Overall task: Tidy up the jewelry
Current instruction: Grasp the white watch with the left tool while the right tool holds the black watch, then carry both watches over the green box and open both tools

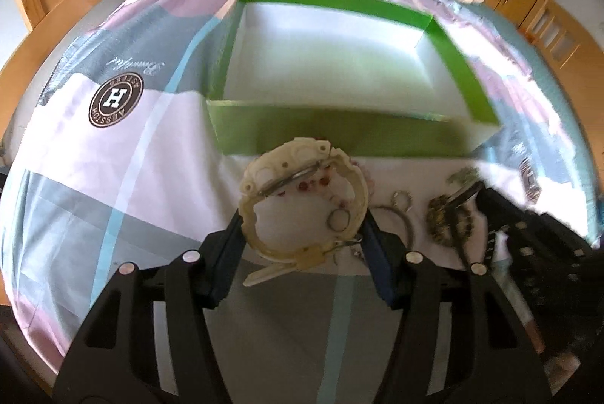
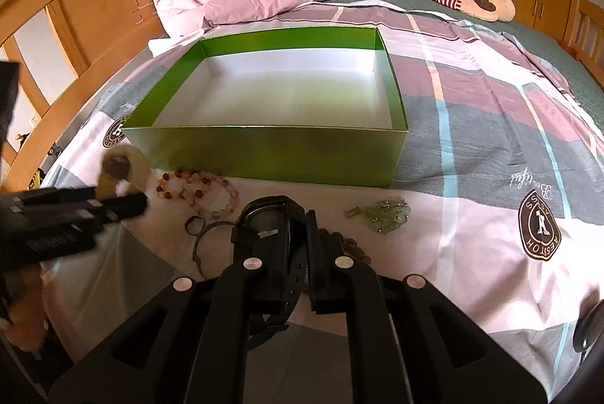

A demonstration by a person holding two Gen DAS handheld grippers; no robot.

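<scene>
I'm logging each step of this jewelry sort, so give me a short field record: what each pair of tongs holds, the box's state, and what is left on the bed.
left tongs: shut on cream watch
right tongs: shut on black watch
green box: open, nothing visible inside
loose on bedspread: bead bracelet, green glass piece, dark rings
position: both watches in front of the box, not yet over it

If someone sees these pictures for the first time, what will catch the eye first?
The big green box lies open and empty in the middle of the bed. In front of it, the left gripper holds a cream watch, the right gripper holds a black watch, and a bead bracelet lies on the bedsheet.
</scene>
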